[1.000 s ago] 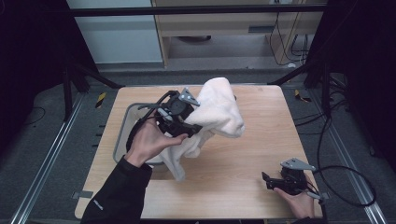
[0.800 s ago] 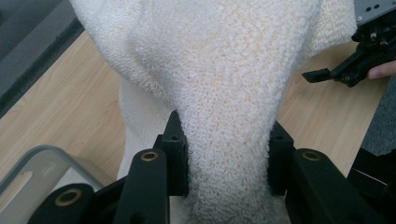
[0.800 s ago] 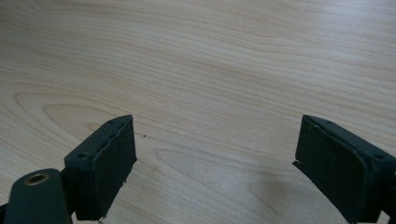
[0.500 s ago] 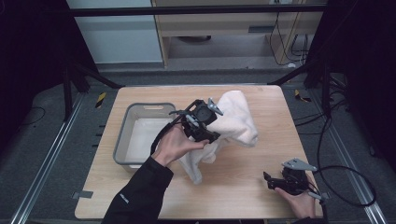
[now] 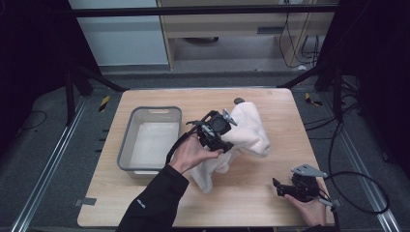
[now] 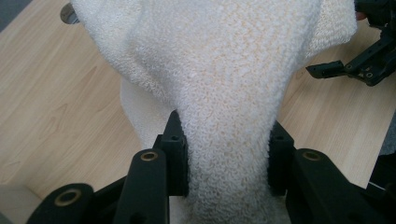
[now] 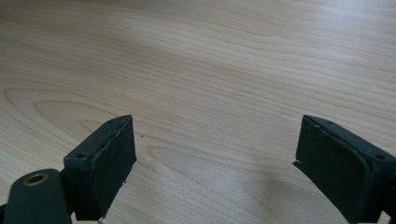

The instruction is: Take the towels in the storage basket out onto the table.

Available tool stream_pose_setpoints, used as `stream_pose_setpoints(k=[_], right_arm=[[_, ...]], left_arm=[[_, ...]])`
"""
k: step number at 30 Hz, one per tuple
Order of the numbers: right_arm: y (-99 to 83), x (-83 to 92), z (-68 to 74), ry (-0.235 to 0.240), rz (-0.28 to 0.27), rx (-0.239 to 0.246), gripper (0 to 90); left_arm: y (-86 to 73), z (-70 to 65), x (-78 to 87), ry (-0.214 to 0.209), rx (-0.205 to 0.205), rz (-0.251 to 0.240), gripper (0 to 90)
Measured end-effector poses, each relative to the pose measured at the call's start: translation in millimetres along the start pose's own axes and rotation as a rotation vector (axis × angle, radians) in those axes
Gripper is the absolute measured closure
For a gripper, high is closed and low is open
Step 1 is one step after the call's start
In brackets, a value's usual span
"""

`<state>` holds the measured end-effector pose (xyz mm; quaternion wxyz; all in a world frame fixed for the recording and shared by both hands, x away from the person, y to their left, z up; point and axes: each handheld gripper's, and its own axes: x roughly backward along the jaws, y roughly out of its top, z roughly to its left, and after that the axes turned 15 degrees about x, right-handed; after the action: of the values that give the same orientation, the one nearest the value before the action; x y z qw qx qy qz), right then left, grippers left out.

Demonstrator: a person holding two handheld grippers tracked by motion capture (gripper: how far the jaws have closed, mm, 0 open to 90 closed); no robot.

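the left gripper (image 5: 218,129) clamps a bunched white towel (image 5: 246,133) above the desk (image 5: 270,104) centre, cloth draping toward 6 o'clock; the right gripper (image 5: 285,187) rests gaping and empty at 4 o'clock.

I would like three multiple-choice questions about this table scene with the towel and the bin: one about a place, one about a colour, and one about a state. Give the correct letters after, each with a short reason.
1. Where is the grey bin relative to the towel in the high view?
A. to its left
B. to its right
C. on top of it

2. What colour is the towel?
A. dark blue
B. cream white
C. red

3. What is the state of the right gripper?
A. shut on the towel
B. shut on nothing
C. open above the bare wooden table

Answers:
1. A, the bin stands on the left part of the table, beside the towel.
2. B, the left gripper view shows cream-white terry cloth pinched by the left gripper.
3. C, its fingers stand wide apart with only wood between them.
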<state>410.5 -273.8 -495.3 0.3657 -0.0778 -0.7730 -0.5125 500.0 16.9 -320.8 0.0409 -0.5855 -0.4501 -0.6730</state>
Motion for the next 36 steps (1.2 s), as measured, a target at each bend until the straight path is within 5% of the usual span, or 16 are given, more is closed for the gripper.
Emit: stream_pose_setpoints(k=[19, 36], right_arm=[[-0.5, -0.7, 0.1, 0.002, 0.006, 0.006, 11.8], [-0.5, -0.9, 0.4, 0.008, 0.006, 0.002, 11.4]], left_arm=[[-11.6, 0.6, -57.6, -0.004, 0.01, 0.059, 60.6], [-26.0, 3.9, -90.0, -0.009, 0.003, 0.094, 53.7]])
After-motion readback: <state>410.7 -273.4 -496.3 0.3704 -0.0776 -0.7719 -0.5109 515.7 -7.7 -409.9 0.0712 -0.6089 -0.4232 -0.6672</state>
